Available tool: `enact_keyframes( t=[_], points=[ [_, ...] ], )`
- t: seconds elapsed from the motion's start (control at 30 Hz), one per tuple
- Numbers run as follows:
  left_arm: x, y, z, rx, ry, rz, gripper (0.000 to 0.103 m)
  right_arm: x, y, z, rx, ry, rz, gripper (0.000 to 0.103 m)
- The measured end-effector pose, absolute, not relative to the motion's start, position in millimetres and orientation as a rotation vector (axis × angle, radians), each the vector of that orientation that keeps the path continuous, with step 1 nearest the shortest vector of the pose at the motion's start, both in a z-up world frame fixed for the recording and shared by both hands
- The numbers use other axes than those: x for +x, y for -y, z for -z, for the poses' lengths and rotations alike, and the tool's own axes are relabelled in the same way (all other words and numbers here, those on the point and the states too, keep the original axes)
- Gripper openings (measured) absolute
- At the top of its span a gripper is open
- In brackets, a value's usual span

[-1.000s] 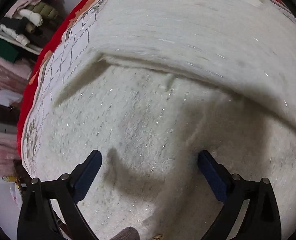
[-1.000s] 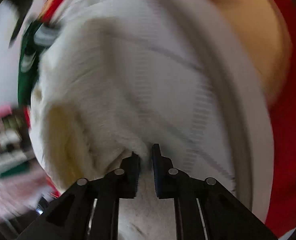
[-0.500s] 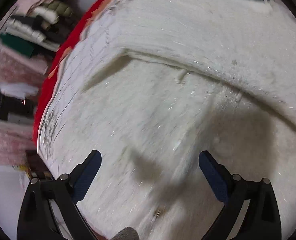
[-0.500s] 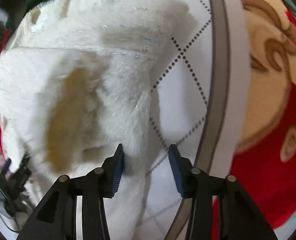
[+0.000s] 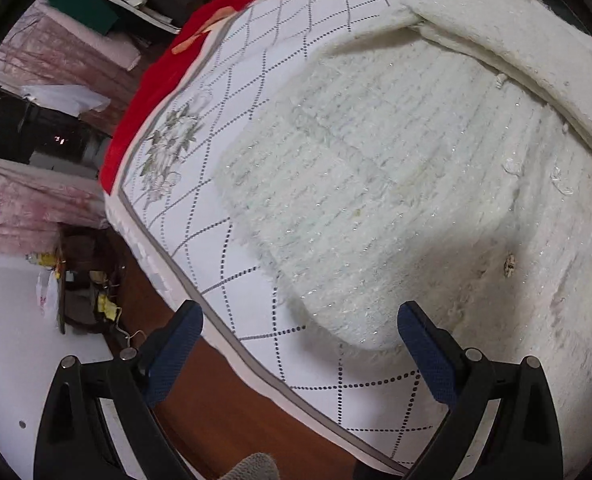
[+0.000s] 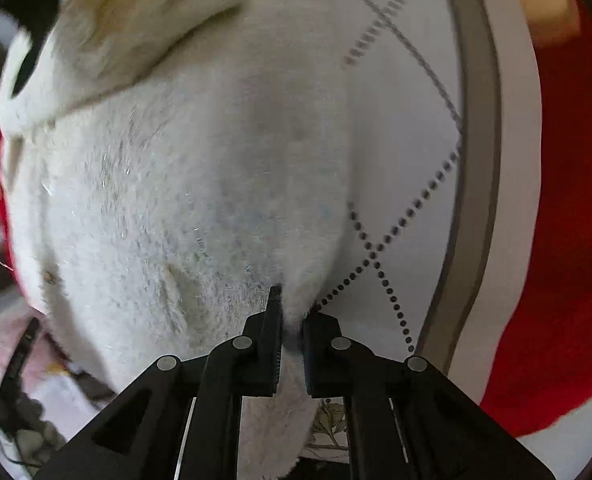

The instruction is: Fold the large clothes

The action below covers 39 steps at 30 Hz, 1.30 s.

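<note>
We clench our right tool (image 6: 292, 320) on the fluffy white garment (image 6: 184, 200), jaws just closing; our left tool (image 5: 299, 344) hangs released over the bed (image 5: 256, 80).

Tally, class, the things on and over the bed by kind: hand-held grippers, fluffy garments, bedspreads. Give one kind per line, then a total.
Hand-held grippers: 2, the left hand-held gripper open, the right hand-held gripper shut on the white fluffy garment
White fluffy garments: 1
Bedspreads: 1, the diamond-patterned bedspread with a red border
Total: 4
</note>
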<state>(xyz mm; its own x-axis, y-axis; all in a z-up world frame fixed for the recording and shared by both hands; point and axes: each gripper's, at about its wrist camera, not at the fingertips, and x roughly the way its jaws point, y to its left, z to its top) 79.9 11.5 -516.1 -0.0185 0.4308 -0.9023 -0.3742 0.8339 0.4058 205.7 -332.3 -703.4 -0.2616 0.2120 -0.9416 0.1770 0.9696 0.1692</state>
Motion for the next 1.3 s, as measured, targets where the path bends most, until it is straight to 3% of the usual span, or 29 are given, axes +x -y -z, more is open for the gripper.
enact_keyframes(
  t=[0.1,0.17,0.2,0.3,0.33,0.4,0.53,0.6,0.67,0.83,0.97,1.07,1.1,1.13,1.3],
  points=[
    [84.7,-8.0,515.5,0.045,-1.433,-0.595,0.1,226.5,304.0,678.4,0.253,-1.822,-0.013,0.015],
    [93.8,0.9,517.2,0.042,-1.416,-0.553,0.1,237.5,305.7,662.8,0.305,-1.757,0.02,0.032],
    [98.5,7.4,520.5,0.057,-1.406,-0.536,0.1,239.4,314.4,654.8,0.337,-1.712,0.045,0.033],
    [112.6,28.4,543.3,0.15,-1.393,-0.488,0.1,245.1,334.4,655.8,0.326,-1.656,0.116,0.028],
    [115.7,34.0,554.7,0.187,-1.398,-0.48,0.1,242.1,341.6,666.0,0.237,-1.673,0.171,0.012],
    [117.5,38.2,569.9,0.216,-1.408,-0.466,0.101,235.5,348.0,684.7,0.196,-1.696,0.199,0.011],
    [117.8,31.0,566.3,0.187,-1.399,-0.441,0.101,244.7,362.9,665.4,0.14,-1.732,0.179,0.014],
    [117.8,26.1,561.3,0.162,-1.397,-0.437,0.101,257.8,350.1,650.0,0.161,-1.716,0.179,0.026],
    [118.0,23.0,558.1,0.141,-1.394,-0.441,0.101,258.7,371.3,630.6,0.237,-1.682,0.18,0.047],
    [125.7,21.8,556.5,0.111,-1.38,-0.487,0.101,294.3,430.0,588.7,0.565,-1.446,0.204,0.053],
    [139.2,38.5,553.1,0.09,-1.362,-0.534,0.099,355.0,473.4,619.6,0.739,-1.362,0.238,0.056],
    [151.2,56.8,544.0,0.069,-1.331,-0.568,0.099,377.2,471.0,666.6,0.929,-1.381,0.176,0.055],
    [154.5,63.0,541.7,0.058,-1.324,-0.572,0.099,379.2,471.2,673.1,0.955,-1.378,0.144,0.049],
    [158.4,71.0,540.2,0.052,-1.321,-0.576,0.099,388.1,461.3,679.0,0.94,-1.372,0.123,0.009],
    [168.4,105.7,544.0,0.078,-1.333,-0.594,0.099,407.3,441.5,665.4,0.627,-1.327,0.169,0.009]
  ],
)
